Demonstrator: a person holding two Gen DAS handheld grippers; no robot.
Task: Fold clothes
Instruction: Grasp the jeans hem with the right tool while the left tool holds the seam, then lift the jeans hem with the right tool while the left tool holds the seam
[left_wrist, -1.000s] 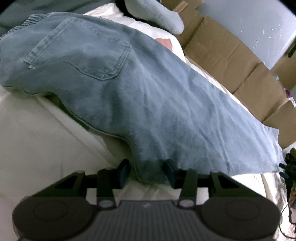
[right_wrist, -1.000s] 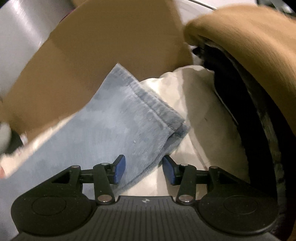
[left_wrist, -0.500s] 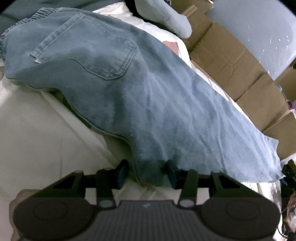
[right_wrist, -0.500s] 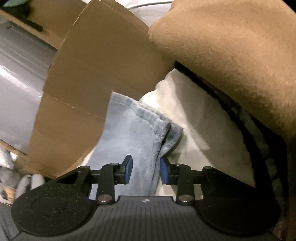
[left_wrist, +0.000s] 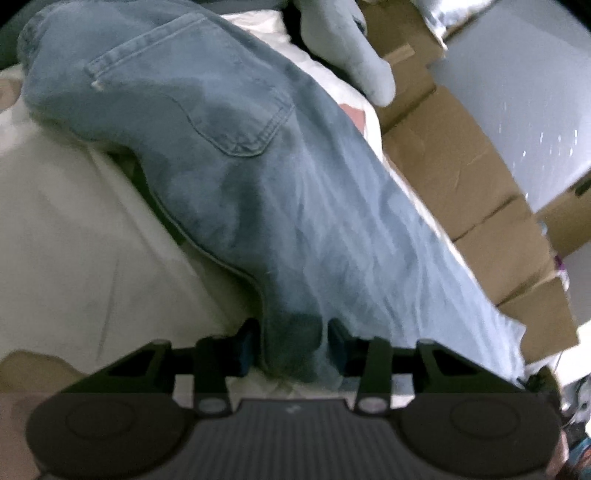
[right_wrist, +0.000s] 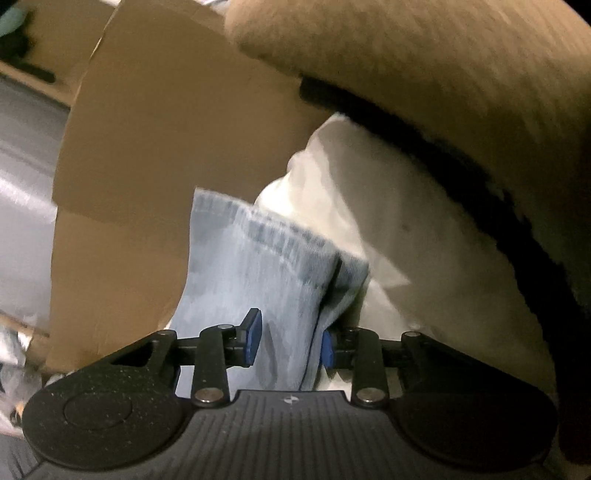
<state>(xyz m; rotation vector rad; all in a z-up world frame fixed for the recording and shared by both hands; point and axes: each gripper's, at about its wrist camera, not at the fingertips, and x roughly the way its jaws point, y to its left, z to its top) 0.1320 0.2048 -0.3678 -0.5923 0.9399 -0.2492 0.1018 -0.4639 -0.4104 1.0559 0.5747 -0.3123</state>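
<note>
A pair of light blue jeans (left_wrist: 266, 177) lies stretched over a white sheet (left_wrist: 74, 229), back pocket up, with the waist at the upper left. My left gripper (left_wrist: 291, 343) is shut on a bunched fold of the jeans at their near edge. In the right wrist view the hem end of a jeans leg (right_wrist: 258, 266) hangs between the blue pads of my right gripper (right_wrist: 290, 343), which is shut on it and holds it lifted off the sheet (right_wrist: 388, 229).
Flattened cardboard boxes (left_wrist: 461, 155) line the right side of the bed; cardboard (right_wrist: 166, 147) also stands behind the hem. A grey-blue plush item (left_wrist: 351, 48) lies at the top. A tan blanket (right_wrist: 443, 74) over something dark fills the upper right.
My right gripper closed on the jeans hem and raised it off the sheet. My left gripper kept its hold while the jeans shifted and pulled tauter.
</note>
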